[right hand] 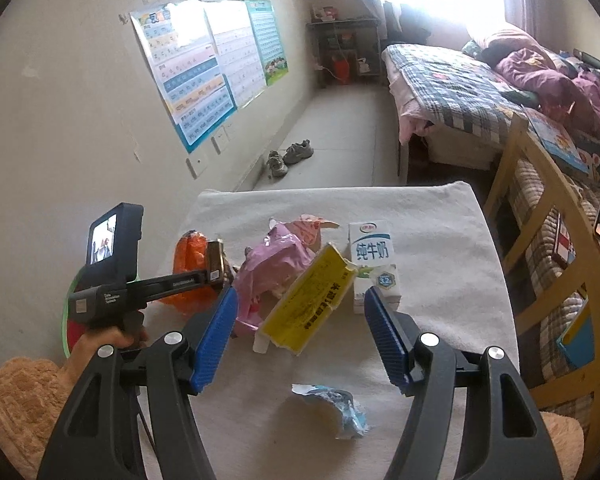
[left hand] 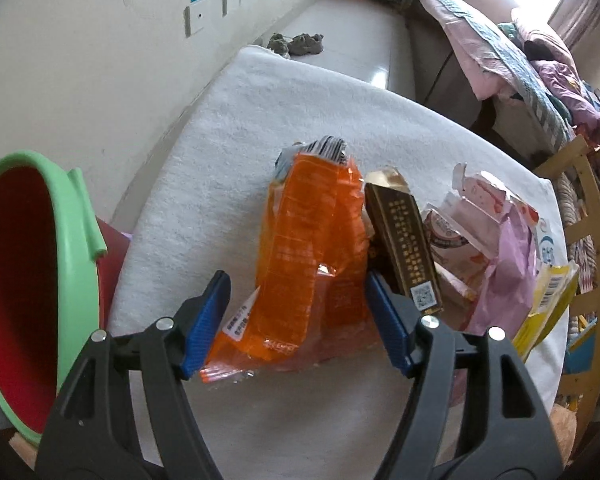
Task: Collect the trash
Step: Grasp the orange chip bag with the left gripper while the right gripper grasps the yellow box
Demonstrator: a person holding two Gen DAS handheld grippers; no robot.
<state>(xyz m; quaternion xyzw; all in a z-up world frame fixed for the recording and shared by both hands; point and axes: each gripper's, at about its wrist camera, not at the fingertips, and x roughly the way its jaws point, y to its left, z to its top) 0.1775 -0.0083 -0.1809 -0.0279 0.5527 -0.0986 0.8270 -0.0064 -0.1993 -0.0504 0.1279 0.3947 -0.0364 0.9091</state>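
From the left wrist, the left gripper (left hand: 298, 320) stands released, its blue pads either side of a crumpled orange wrapper (left hand: 312, 248) on the white cloth-covered table (left hand: 260, 112) — glossy, creased, printed with small text. A brown-and-gold box (left hand: 404, 248) leans against it; a green-rimmed red bin (left hand: 72, 240) sits at the left.

From the right wrist, the right gripper (right hand: 300, 336) is also released — above a torn yellow box (right hand: 306, 306), with a white milk carton (right hand: 374, 264) just beyond.

Orange wrapper (left hand: 312, 248); yellow box (right hand: 306, 304); green-rimmed red bucket (left hand: 32, 280).
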